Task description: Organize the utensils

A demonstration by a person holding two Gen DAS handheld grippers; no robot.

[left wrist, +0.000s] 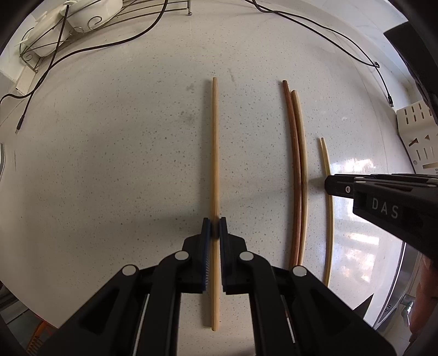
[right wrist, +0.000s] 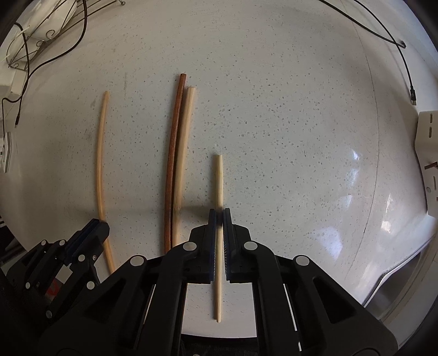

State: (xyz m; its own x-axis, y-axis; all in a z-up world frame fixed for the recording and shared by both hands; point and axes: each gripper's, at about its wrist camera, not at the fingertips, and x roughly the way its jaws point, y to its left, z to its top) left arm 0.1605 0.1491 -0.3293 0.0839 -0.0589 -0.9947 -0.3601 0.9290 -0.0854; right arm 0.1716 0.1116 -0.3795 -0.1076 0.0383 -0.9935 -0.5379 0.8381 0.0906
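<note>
Two claws clamp thin, light, stiff, likely slippery chopsticks mid-shaft: left claw [left wrist: 215,228] on the long chopstick [left wrist: 215,164], right claw [right wrist: 219,219] on the short chopstick [right wrist: 219,178], at its 3 o'clock.

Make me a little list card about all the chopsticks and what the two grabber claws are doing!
surface: speckled white countertop
left gripper: shut on long pale chopstick
right gripper: shut on short pale chopstick
loose pair: reddish-brown chopstick beside tan chopstick, touching, between the grippers
far corner: wire rack, black cables
</note>
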